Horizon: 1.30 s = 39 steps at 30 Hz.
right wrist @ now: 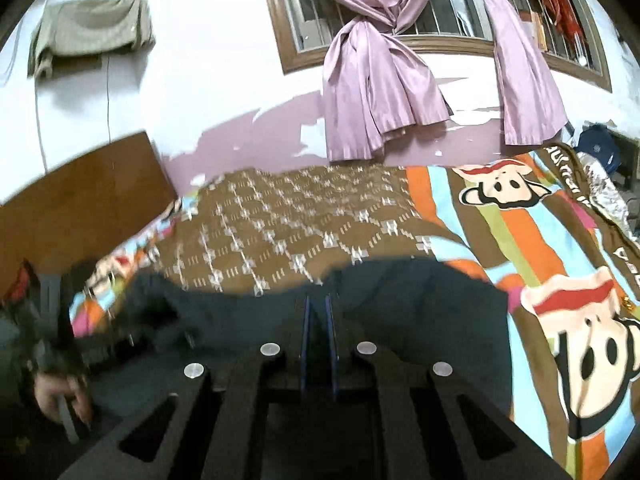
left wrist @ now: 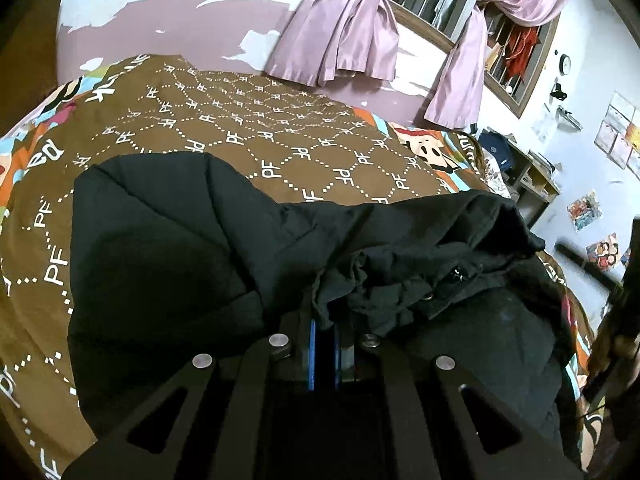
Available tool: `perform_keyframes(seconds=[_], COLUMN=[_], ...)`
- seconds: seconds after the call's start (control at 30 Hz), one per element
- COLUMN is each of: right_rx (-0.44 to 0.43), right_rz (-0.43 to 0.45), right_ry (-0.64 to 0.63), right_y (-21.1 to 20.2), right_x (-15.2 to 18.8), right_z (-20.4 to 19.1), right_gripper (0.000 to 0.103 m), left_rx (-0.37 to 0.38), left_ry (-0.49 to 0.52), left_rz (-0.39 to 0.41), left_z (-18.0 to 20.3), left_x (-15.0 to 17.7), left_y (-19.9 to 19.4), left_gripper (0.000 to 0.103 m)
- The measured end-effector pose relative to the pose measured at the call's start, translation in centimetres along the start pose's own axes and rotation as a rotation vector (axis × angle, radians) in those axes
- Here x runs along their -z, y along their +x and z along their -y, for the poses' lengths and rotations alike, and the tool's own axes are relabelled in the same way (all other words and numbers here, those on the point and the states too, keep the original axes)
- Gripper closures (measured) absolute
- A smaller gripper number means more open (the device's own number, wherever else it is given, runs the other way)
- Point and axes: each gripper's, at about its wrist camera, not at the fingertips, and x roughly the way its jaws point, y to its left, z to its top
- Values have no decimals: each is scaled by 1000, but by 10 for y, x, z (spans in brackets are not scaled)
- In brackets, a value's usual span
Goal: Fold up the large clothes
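Observation:
A large black jacket lies spread on a bed with a brown patterned cover. My left gripper is shut on a bunched fold of the jacket near its zipper and snaps. In the right wrist view the jacket lies across the bed below the brown cover. My right gripper is shut with its blue fingers close together over the jacket's far edge; the blur hides whether cloth is pinched. The left gripper and the hand holding it show at the far left.
Purple curtains hang at a barred window behind the bed. The striped cartoon part of the cover lies to the right. A wooden headboard stands at the left. Shelves and posters line the right wall.

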Motion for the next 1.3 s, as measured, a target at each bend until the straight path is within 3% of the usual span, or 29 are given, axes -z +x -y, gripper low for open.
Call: perform_keyframes(seconds=[0.07, 0.17, 0.27, 0.3, 0.37, 0.47, 0.57, 0.63, 0.7, 0.77, 0.87, 0.9, 1.07, 1.17, 1.23, 1.3], right_rx=[-79, -155, -82, -76, -83, -92, -76, -82, -96, -106, -122, -122, -30, 63, 46, -12], right_rz=[-44, -210, -391, -405, -402, -393, -370, -361, -370, -392, -453, -471, -498, -470, -442, -379], right_ry=[21, -20, -103, -107, -92, -78, -111, -104, -85, -69, -21, -11, -73, -176, -167, -78], right_y=[22, 69, 110, 114, 115, 113, 108, 108, 105, 106, 120, 125, 160, 166, 159, 138], right_x=[-16, -19, 8, 18, 34, 41, 45, 48, 47, 48, 48, 49, 54, 60, 60, 52], right_z=[-8, -27, -29, -25, -12, -7, -12, -10, -6, -1, 10, 12, 13, -3, -1, 11], right_gripper=[95, 95, 100, 101, 103, 103, 103, 103, 103, 103, 103, 103, 103, 103, 103, 103], left_rx=[-5, -15, -36, -45, -59, -18, 66, 106, 132, 145, 104, 78, -30, -125, -198, -212], left_ry=[14, 60, 95, 97, 75, 29, 45, 52, 46, 55, 92, 123, 217, 271, 334, 364], left_rz=[6, 11, -10, -19, -47, -54, 86, 154, 135, 27, -240, -267, -302, -267, -232, -194], left_z=[3, 15, 22, 22, 21, 15, 15, 20, 26, 34, 38, 39, 50, 51, 60, 56], left_x=[0, 0, 1, 3, 3, 5, -1, -12, -23, -33, -30, -27, -19, -7, 5, 15], left_y=[-1, -5, -5, -5, -8, -21, -50, -58, -50, -22, 42, 52, 86, 111, 117, 112], left_gripper=[99, 99, 99, 98, 95, 90, 90, 84, 80, 80, 80, 81, 85, 85, 85, 85])
